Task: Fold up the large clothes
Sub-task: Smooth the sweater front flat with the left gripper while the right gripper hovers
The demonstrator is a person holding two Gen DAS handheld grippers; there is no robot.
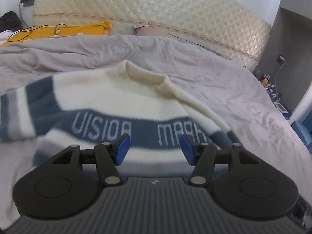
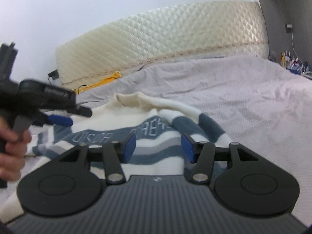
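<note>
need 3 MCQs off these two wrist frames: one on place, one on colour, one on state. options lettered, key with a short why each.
1. Where does the sweater lie?
A. On the grey bedspread
B. On a wooden floor
C. Over a chair back

2. What colour is the band that carries the lettering on the sweater?
A. Red
B. Dark blue
C. Green

3. How does the right gripper stand?
A. Shut on a sleeve
C. Shut on the collar
B. Open, nothing between its pads

Key:
1 A, the sweater is spread on the grey cover in front of the quilted cream headboard.
2 B, white letters run across a dark blue stripe on the chest.
3 B, the blue pads stand apart above the striped knit with a clear gap between them.
</note>
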